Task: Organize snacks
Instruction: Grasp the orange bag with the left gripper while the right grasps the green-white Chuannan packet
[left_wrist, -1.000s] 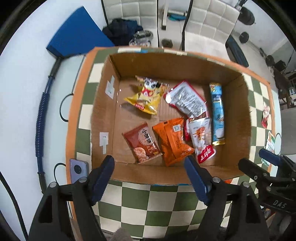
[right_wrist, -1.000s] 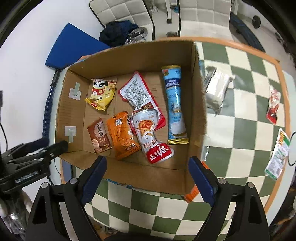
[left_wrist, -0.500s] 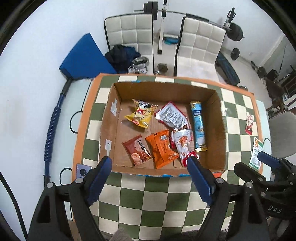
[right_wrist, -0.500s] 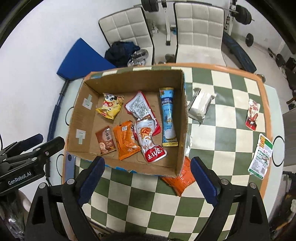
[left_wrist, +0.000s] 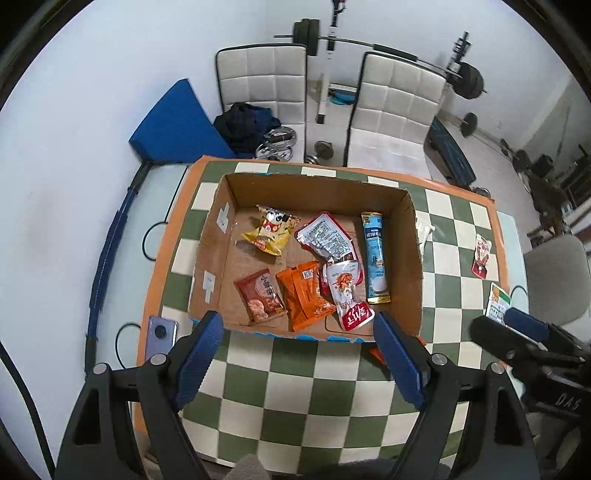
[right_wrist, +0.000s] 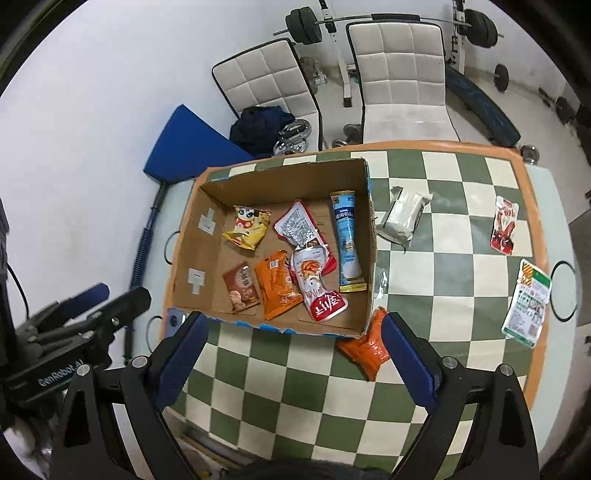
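Observation:
An open cardboard box (left_wrist: 415, 258) (right_wrist: 371, 254) on the checkered table holds several snack packets: yellow (left_wrist: 270, 235), brown (left_wrist: 259, 295), orange (left_wrist: 303, 294), red-white (left_wrist: 347, 295) and a blue tube (left_wrist: 375, 256). Outside the box lie an orange packet (right_wrist: 364, 343) at its near right corner, a white-grey packet (right_wrist: 402, 218), a red packet (right_wrist: 504, 223) and a green-white packet (right_wrist: 528, 304). My left gripper (left_wrist: 297, 349) and right gripper (right_wrist: 291, 350) are open, empty, high above the table's near side.
A phone (left_wrist: 160, 334) lies at the table's left edge. Two white chairs (left_wrist: 391, 122), a blue mat (left_wrist: 177, 122) and weight equipment (right_wrist: 391, 22) stand on the floor beyond the table. A grey chair (left_wrist: 554, 277) is at the right.
Both grippers have risen and pulled back from the box, so more of the table and room shows. Both stayed open; the snacks have not moved.

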